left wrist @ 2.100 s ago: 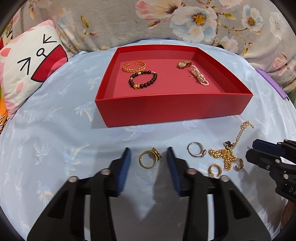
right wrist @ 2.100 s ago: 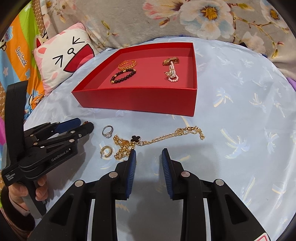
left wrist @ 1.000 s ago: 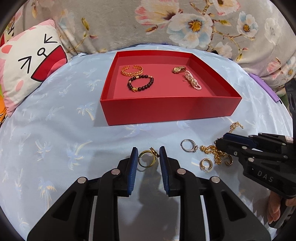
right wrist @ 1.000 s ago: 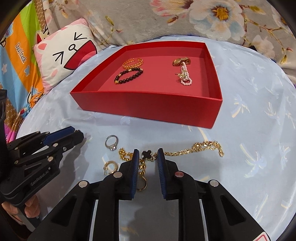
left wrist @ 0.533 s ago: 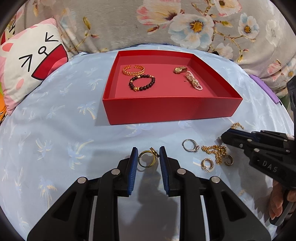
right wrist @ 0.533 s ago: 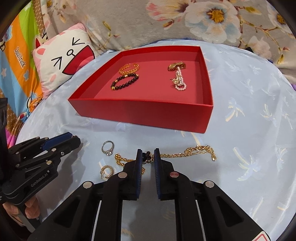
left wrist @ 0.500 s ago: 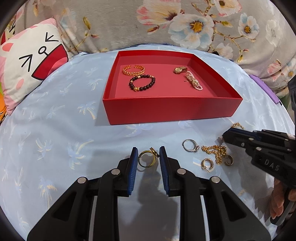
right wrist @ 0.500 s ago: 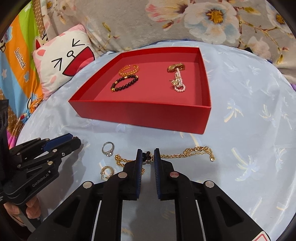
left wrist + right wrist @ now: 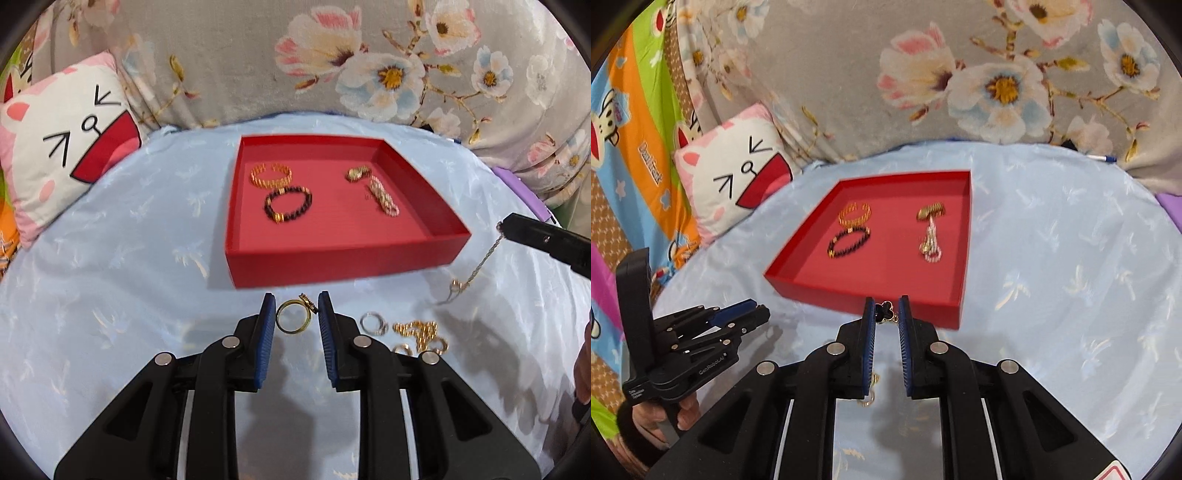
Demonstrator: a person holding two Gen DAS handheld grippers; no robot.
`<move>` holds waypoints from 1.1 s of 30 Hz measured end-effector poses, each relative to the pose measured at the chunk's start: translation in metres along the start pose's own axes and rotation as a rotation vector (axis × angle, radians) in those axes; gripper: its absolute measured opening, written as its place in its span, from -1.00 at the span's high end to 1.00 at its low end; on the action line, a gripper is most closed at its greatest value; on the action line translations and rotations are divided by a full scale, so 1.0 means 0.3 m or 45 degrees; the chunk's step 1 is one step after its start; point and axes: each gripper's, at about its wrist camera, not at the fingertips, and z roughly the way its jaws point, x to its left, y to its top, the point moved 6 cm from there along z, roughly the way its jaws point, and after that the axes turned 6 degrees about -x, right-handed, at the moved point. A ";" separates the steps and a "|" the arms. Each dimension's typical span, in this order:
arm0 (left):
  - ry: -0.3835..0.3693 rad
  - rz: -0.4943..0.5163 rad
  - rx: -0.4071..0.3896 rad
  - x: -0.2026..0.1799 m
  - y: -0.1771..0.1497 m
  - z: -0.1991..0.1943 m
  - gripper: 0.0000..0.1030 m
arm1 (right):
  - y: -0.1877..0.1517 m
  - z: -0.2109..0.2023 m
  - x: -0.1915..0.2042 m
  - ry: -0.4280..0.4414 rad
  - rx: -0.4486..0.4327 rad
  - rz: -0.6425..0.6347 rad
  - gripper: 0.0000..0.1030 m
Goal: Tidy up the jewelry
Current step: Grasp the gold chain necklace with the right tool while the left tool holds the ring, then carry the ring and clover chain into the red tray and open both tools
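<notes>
My left gripper (image 9: 294, 314) is shut on a gold ring (image 9: 293, 320) and holds it above the blue cloth, in front of the red tray (image 9: 332, 264). My right gripper (image 9: 886, 314) is shut on the black clover pendant (image 9: 885, 311) of a gold necklace, lifted near the tray's front wall (image 9: 886, 299); its chain (image 9: 476, 269) hangs from the fingers in the left wrist view. The tray holds a gold bangle (image 9: 270, 174), a dark bead bracelet (image 9: 288, 208), a gold watch (image 9: 356, 172) and a pearl bracelet (image 9: 384, 195).
A silver ring (image 9: 373, 322), a gold hoop earring (image 9: 402, 349) and part of the gold chain (image 9: 417, 330) lie on the cloth right of my left gripper. A cat pillow (image 9: 62, 155) lies at the left. Floral fabric (image 9: 332, 62) rises behind.
Both grippers have closed, the left on the gold ring and the right on the necklace pendant. Both have lifted off the cloth, and the necklace chain now hangs in the air.
</notes>
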 end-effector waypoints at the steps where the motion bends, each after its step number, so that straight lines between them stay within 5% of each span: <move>1: 0.007 0.009 -0.015 0.004 0.030 -0.007 0.56 | 0.029 -0.008 -0.007 0.001 -0.009 0.004 0.78; 15: -0.036 0.051 -0.078 -0.083 0.373 0.132 0.56 | 0.339 0.072 -0.071 -0.042 -0.138 0.036 0.78; 22: -0.062 0.044 0.002 -0.129 0.360 0.286 0.56 | 0.386 0.122 -0.074 -0.020 -0.151 0.042 0.78; 33: -0.084 0.043 0.138 -0.126 0.232 0.400 0.55 | 0.223 0.216 -0.065 -0.006 -0.015 0.012 0.78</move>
